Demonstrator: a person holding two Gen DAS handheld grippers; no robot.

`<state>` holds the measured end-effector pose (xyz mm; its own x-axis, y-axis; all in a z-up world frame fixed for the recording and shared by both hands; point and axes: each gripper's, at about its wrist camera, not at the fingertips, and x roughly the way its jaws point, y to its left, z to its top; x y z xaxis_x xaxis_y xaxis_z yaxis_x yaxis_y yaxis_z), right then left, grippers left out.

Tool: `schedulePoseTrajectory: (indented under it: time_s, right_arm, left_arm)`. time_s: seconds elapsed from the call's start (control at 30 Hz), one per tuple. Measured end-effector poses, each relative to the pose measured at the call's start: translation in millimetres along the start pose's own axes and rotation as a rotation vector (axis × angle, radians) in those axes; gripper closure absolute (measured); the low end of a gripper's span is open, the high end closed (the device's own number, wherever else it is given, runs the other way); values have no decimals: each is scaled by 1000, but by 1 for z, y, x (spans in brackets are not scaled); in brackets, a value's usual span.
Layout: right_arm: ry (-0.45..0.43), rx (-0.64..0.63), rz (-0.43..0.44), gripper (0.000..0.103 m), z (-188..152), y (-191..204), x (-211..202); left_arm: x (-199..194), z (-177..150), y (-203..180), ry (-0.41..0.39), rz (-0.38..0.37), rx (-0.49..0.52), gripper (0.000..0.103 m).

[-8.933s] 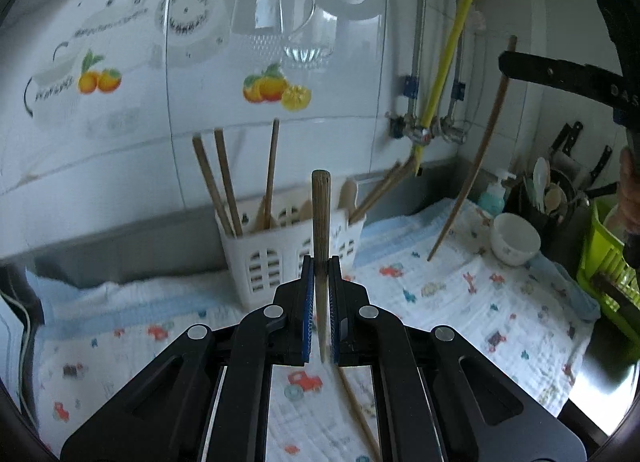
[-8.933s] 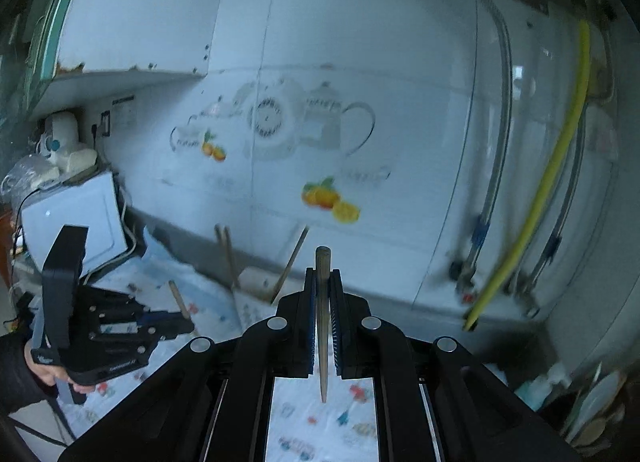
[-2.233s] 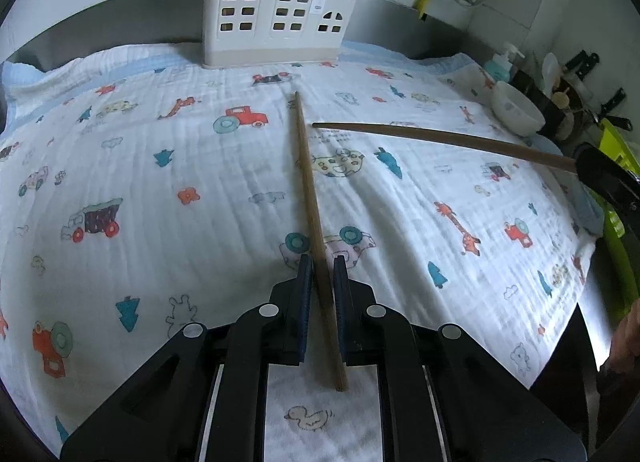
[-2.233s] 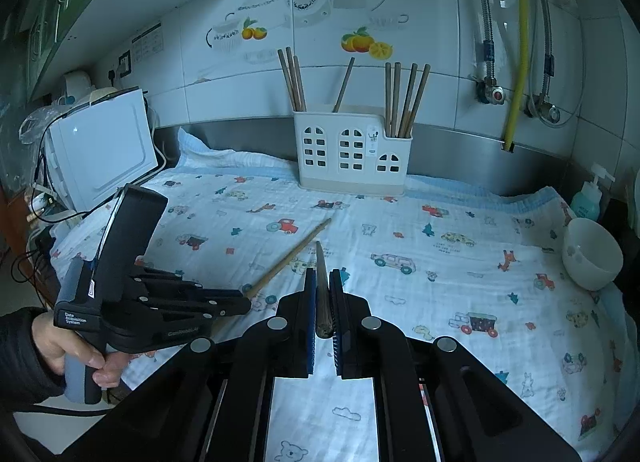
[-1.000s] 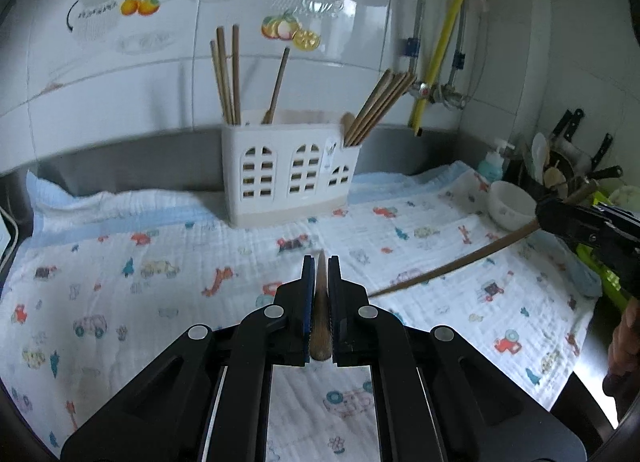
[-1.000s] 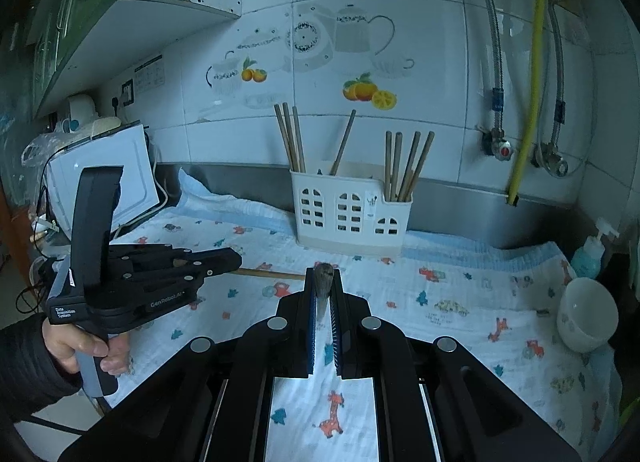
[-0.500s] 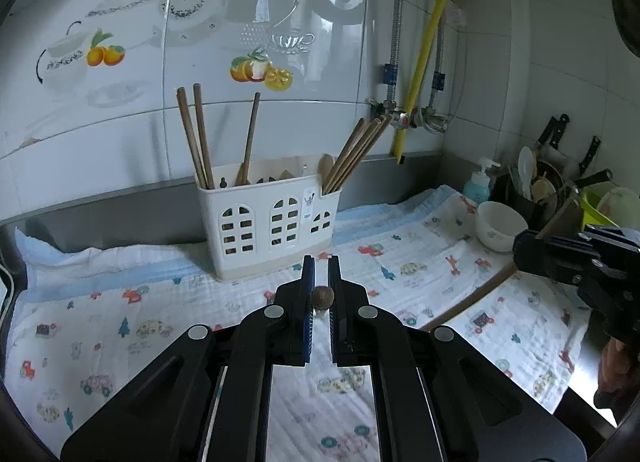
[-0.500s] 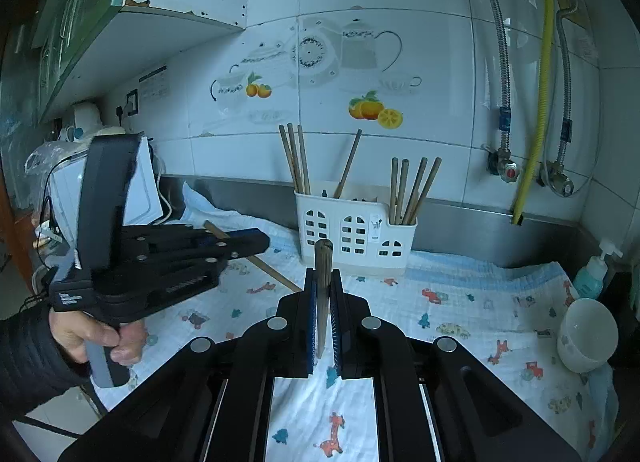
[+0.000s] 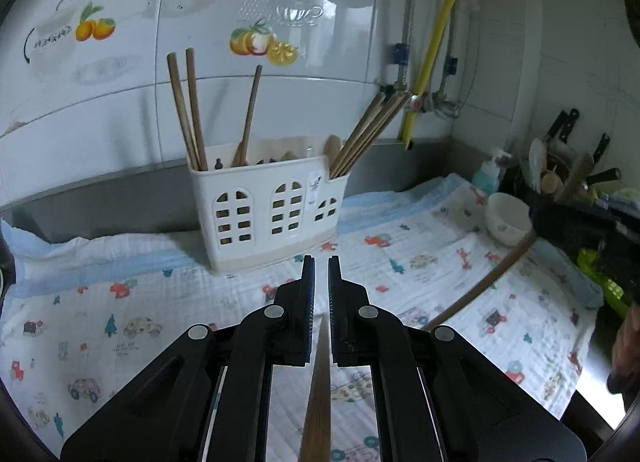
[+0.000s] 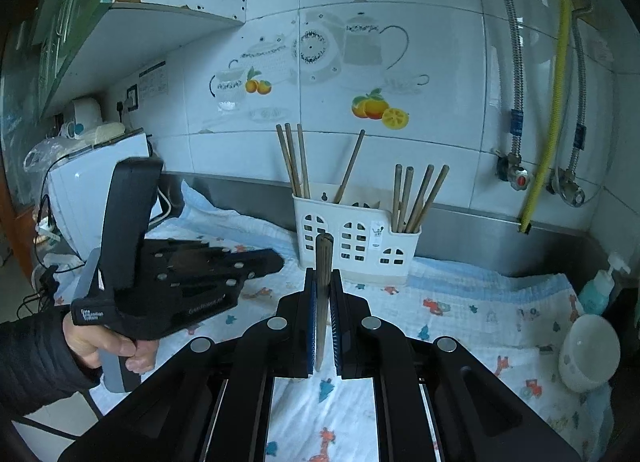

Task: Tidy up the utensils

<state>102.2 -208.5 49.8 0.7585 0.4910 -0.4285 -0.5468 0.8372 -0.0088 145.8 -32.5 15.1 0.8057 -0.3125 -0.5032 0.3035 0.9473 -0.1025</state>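
A white slotted utensil caddy point(image 9: 268, 206) stands at the back of the counter against the tiled wall, with several wooden chopsticks upright in its left and right compartments. It also shows in the right wrist view point(image 10: 356, 238). My left gripper point(image 9: 321, 270) is shut on a wooden chopstick point(image 9: 318, 394) that runs back under the fingers, in front of the caddy. My right gripper point(image 10: 323, 286) is shut on another wooden chopstick point(image 10: 322, 262), held near upright in front of the caddy. That chopstick point(image 9: 488, 278) slants at the right in the left wrist view.
A printed cloth point(image 9: 120, 302) covers the counter. A white bowl point(image 9: 508, 216) and a soap bottle point(image 9: 486, 174) stand at the right, with knives and a green rack behind. A white appliance point(image 10: 100, 182) sits at the far left. Pipes and a yellow hose point(image 10: 548, 102) run down the wall.
Both grippers picked a chopstick off the cloth and raised it. In the last half second both have moved closer to the caddy, and the left chopstick has tipped back under its fingers.
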Motion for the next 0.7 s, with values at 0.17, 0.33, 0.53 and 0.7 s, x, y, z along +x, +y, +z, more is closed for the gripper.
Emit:
schedulePoseTrajectory:
  time_s: [0.17,0.33,0.53,0.7]
  right_arm:
    - [-31,-10,-4,96,33,-13,3]
    - [-75,-17,-9,96,63,-18,3]
    - [-99,-25,1,96,66,-14,-2]
    - [-90,-21,7,96,56,-10,-4]
  left_arm:
    - [-12,20,6,-45,1,5,98]
    - [-19,36,10,-65,8,41,98]
    - [-20,16,17,7,-21,67,98]
    - [-16,-18,25,110,-37,75,95]
